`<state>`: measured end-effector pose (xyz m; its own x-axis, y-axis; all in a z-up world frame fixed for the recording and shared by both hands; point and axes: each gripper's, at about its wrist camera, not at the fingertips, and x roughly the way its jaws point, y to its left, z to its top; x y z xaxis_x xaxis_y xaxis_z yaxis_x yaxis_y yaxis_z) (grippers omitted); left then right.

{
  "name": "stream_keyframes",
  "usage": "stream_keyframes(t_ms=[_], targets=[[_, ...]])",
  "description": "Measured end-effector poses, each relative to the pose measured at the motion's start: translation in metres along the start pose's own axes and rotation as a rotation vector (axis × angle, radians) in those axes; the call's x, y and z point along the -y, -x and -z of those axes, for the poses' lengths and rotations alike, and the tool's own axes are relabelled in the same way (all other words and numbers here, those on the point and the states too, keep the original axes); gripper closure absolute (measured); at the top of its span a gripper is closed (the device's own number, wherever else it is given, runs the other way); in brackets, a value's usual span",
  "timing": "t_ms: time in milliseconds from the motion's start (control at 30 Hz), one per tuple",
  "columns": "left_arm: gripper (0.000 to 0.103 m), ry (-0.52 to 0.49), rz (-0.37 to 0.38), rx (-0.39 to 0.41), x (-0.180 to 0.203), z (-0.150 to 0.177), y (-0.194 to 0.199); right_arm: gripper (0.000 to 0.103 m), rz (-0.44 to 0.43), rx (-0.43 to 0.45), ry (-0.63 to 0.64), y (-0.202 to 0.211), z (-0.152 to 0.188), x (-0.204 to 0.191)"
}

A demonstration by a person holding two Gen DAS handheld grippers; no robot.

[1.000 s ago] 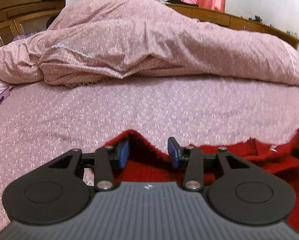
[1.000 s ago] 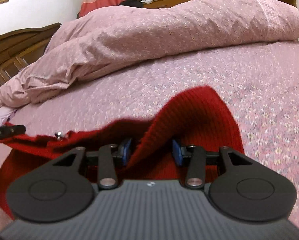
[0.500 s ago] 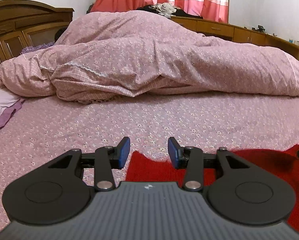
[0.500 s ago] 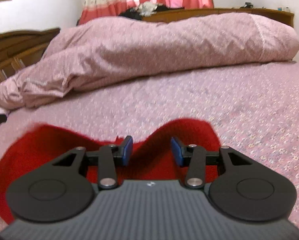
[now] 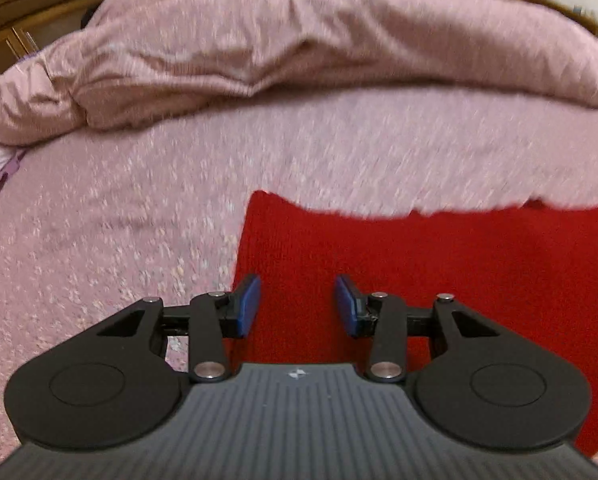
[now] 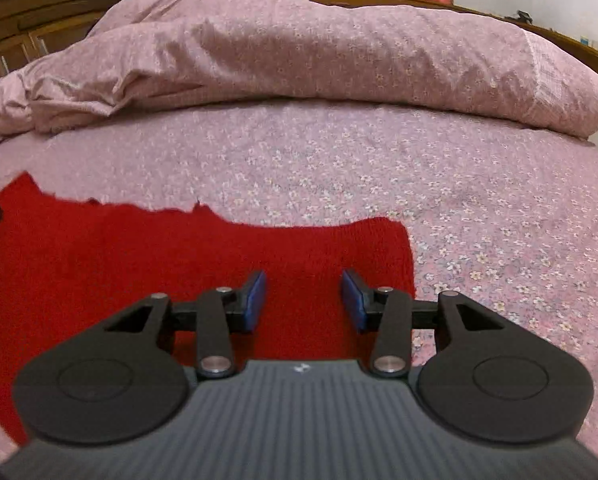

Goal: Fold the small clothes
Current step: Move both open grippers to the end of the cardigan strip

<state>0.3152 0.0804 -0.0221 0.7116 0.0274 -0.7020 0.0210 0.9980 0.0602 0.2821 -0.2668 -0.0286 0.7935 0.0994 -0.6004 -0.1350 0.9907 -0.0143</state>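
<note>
While the jaws of both are standing spread with nothing between the pads, the left gripper and right gripper are hovering over the red knitted garment, which a second ago was bunching up between them. It is now lying flat on the floral bedsheet, its left and right edges showing straight. Judgement: a fold has just been laid and released; next grasp pending. Beyond, a pink duvet is heaping. Containers: none in view.
</note>
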Motion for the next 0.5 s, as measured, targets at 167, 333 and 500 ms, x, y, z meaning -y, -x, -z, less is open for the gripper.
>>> stream_keyframes(t_ms=[167,333,500], targets=[[0.054,0.027,-0.017,-0.010,0.001,-0.001,-0.017,0.054,-0.006,0.020,-0.046,-0.009,0.002,0.006],[0.053,0.023,-0.047,-0.001,0.004,-0.002,-0.014,0.053,0.013,0.056,-0.051,-0.011,0.008,0.005],[0.053,0.062,-0.050,0.000,0.002,-0.005,0.000,0.052,0.012,0.053,-0.094,-0.005,0.005,0.008]])
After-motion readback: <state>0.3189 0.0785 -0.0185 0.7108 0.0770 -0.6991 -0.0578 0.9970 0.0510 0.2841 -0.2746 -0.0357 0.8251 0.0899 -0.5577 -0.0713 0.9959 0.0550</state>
